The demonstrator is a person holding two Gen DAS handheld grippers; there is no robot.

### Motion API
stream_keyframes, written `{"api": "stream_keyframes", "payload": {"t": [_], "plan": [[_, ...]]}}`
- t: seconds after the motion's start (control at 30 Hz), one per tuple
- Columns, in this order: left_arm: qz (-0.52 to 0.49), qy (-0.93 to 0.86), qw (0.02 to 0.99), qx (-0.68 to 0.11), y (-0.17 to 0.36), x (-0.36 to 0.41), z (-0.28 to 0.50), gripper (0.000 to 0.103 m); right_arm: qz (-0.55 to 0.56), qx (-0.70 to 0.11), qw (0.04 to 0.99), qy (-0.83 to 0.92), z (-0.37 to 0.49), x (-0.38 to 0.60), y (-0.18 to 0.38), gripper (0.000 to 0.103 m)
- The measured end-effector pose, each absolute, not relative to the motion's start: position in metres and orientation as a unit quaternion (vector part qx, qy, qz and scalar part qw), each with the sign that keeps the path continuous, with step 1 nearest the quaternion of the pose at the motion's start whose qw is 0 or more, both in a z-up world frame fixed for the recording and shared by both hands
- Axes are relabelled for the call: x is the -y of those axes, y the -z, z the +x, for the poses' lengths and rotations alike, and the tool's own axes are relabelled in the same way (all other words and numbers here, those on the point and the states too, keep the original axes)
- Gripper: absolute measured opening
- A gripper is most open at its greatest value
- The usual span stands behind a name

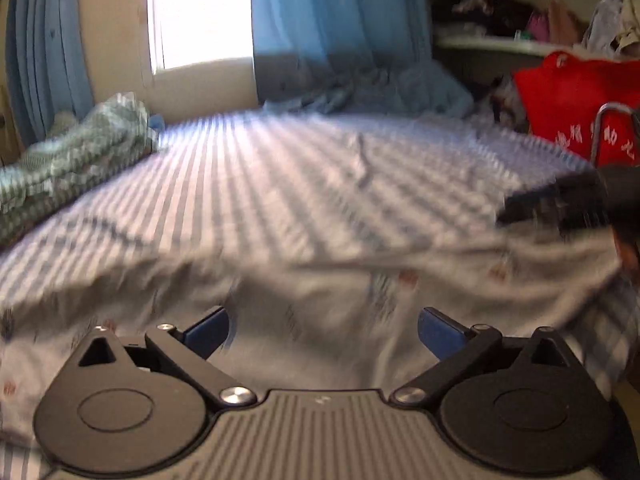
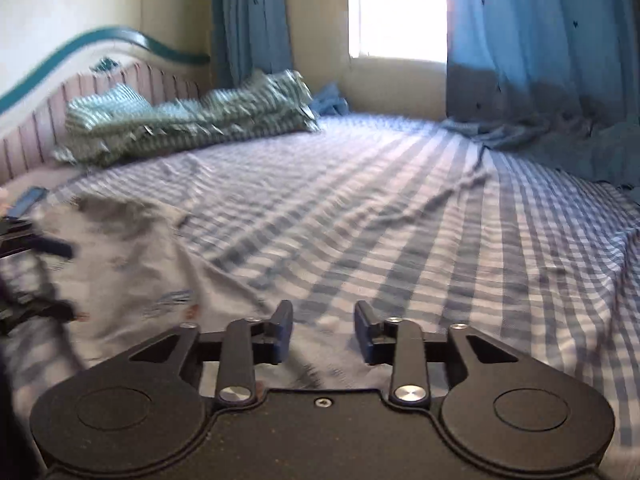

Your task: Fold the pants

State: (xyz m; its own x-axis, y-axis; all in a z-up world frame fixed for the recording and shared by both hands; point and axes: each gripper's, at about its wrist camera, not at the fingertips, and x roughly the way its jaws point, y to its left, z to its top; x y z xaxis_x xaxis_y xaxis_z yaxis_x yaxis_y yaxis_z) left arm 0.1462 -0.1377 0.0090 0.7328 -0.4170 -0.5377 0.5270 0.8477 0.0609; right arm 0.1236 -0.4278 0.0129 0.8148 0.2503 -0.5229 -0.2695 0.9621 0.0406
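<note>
Bed sheet (image 2: 400,208), blue-and-white checked, carries pale printed pants (image 1: 320,312). Left gripper (image 1: 323,334) spread wide, holding nothing; right gripper (image 2: 323,332) partly spread, holding nothing. Blue curtains (image 2: 536,48) flank window (image 2: 396,8).

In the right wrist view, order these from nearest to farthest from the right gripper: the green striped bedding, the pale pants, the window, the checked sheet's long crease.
From the right gripper:
1. Pale pants, just ahead, to the left.
2. Long crease in the checked sheet, mid-bed, slightly right.
3. Green striped bedding, far left by the headboard.
4. Window, on the back wall, beyond the bed.
</note>
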Motion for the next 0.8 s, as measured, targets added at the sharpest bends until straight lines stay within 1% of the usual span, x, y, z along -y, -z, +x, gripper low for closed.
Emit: {"api": "stream_keyframes", "payload": {"t": [0.03,0.07,0.13,0.23,0.27,0.33,0.37,0.4,0.5,0.57,0.63,0.67,0.7,0.73,0.77,0.8], "plan": [[0.102,0.238,0.934,-0.248,-0.008,0.151,0.145,0.103,-0.022,-0.267,0.954,-0.137,0.116,0.423,-0.012,0.048],[0.099,0.220,0.938,-0.249,-0.003,0.167,0.147,0.103,-0.036,-0.269,0.954,-0.125,0.110,0.417,-0.007,0.049],[0.099,0.228,0.927,-0.280,0.015,0.188,0.151,0.102,-0.069,-0.286,0.952,-0.085,0.106,0.414,0.007,0.049],[0.148,0.215,0.909,-0.324,0.049,0.202,0.146,0.102,-0.074,-0.300,0.951,0.009,0.096,0.448,0.032,0.049],[0.133,0.218,0.913,-0.317,0.049,0.195,0.142,0.102,-0.067,-0.299,0.951,0.036,0.088,0.464,0.036,0.050],[0.134,0.219,0.906,-0.336,0.044,0.188,0.142,0.102,-0.061,-0.286,0.951,0.098,0.068,0.495,0.037,0.051],[0.136,0.218,0.906,-0.337,0.042,0.183,0.141,0.102,-0.057,-0.275,0.950,0.134,0.054,0.513,0.036,0.055],[0.138,0.216,0.905,-0.339,0.039,0.180,0.140,0.102,-0.047,-0.270,0.949,0.153,0.045,0.524,0.034,0.056],[0.130,0.229,0.911,-0.316,0.022,0.185,0.139,0.102,-0.025,-0.255,0.948,0.188,0.019,0.548,0.028,0.057],[0.127,0.241,0.917,-0.291,0.011,0.204,0.142,0.102,-0.015,-0.246,0.951,0.188,0.009,0.550,0.030,0.064],[0.134,0.249,0.918,-0.279,0.011,0.233,0.150,0.102,-0.026,-0.258,0.948,0.183,0.010,0.547,0.043,0.072],[0.151,0.259,0.911,-0.283,0.016,0.249,0.154,0.102,-0.038,-0.268,0.942,0.197,0.013,0.547,0.052,0.073],[0.184,0.256,0.902,-0.294,0.026,0.266,0.158,0.102,-0.035,-0.259,0.943,0.205,0.011,0.549,0.058,0.076],[0.216,0.244,0.894,-0.307,0.036,0.279,0.161,0.102,-0.015,-0.244,0.946,0.212,0.005,0.553,0.061,0.084],[0.232,0.237,0.890,-0.312,0.042,0.287,0.161,0.103,0.007,-0.240,0.944,0.225,0.000,0.558,0.060,0.085],[0.228,0.235,0.896,-0.300,0.040,0.288,0.158,0.102,0.024,-0.230,0.944,0.235,-0.007,0.563,0.056,0.085]]}}
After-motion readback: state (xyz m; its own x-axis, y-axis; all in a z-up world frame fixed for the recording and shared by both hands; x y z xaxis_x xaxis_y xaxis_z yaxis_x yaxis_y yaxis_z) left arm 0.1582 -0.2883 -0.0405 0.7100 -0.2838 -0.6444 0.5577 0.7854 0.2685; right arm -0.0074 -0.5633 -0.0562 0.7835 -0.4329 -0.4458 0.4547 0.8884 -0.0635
